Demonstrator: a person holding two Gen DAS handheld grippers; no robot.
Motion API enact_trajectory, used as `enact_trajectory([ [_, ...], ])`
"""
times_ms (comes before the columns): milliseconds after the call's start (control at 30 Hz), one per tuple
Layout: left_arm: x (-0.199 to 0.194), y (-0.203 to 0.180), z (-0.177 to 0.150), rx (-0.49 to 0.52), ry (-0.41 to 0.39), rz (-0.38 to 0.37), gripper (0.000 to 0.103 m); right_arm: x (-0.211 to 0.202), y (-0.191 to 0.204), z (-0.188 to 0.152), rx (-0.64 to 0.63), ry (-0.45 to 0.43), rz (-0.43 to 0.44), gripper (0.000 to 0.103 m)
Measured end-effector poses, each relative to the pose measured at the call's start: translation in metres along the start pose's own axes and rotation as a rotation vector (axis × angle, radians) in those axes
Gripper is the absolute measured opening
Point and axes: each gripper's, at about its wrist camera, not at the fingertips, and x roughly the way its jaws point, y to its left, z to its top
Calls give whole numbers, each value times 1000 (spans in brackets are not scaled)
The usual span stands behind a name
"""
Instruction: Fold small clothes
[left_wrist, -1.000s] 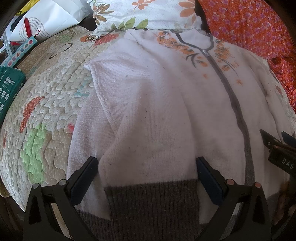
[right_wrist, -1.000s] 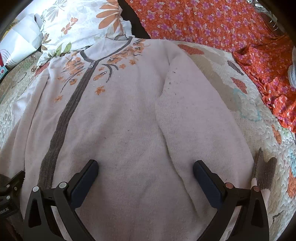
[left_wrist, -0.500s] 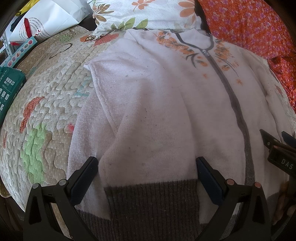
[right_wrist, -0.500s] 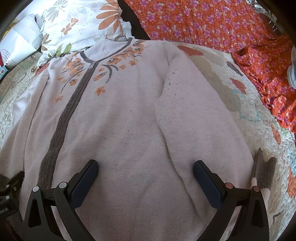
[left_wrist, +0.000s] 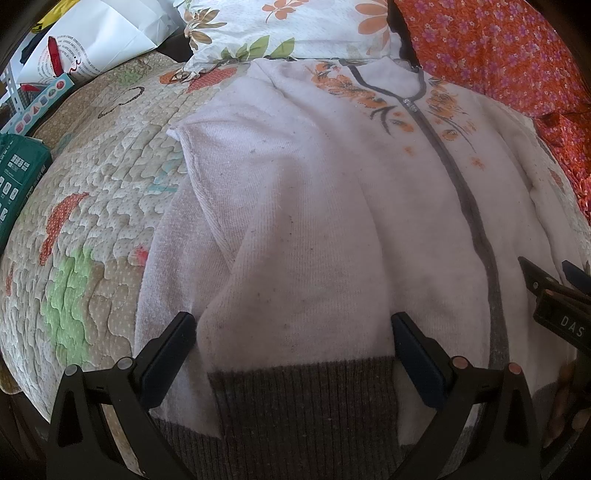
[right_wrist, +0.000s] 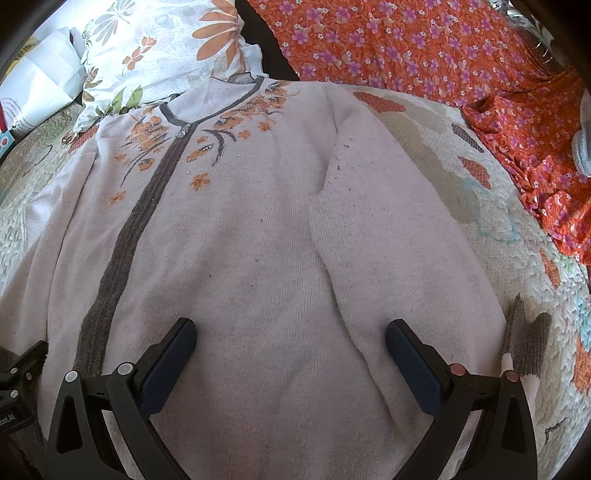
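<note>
Quilted bedding (left_wrist: 92, 192) patterned in pale beige, orange and green covers the bed under everything. At the bottom of the left wrist view, the left hand-held gripper (left_wrist: 293, 345) has its jaws spread wide and holds nothing; between its dark blue pads (left_wrist: 168, 356) lies the brown ribbed cuff (left_wrist: 306, 410) of a sleeve folded over the front of the white cardigan (left_wrist: 332, 206). At the bottom of the right wrist view, the right hand-held gripper (right_wrist: 290, 350) is likewise spread and empty over the cardigan's lower body. That cardigan lies flat in the middle of both views, its grey zipper band (right_wrist: 122, 243) running up to orange flower embroidery (right_wrist: 207, 129) near the collar, and its other sleeve (right_wrist: 399, 236) lies along the right side. Beyond the collar sits a floral pillow (right_wrist: 159, 48) at upper left, orange flowered fabric (right_wrist: 424, 48) across the upper right, and a white paper bag (left_wrist: 96, 40) and green box (left_wrist: 18, 177) at the left edge of the left view.
</note>
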Motion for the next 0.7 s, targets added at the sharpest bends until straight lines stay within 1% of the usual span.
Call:
enact_trajectory([
  [700,-1,-1,0,1,-4,1,103,0,1,-3,-1,-5,-2,103],
])
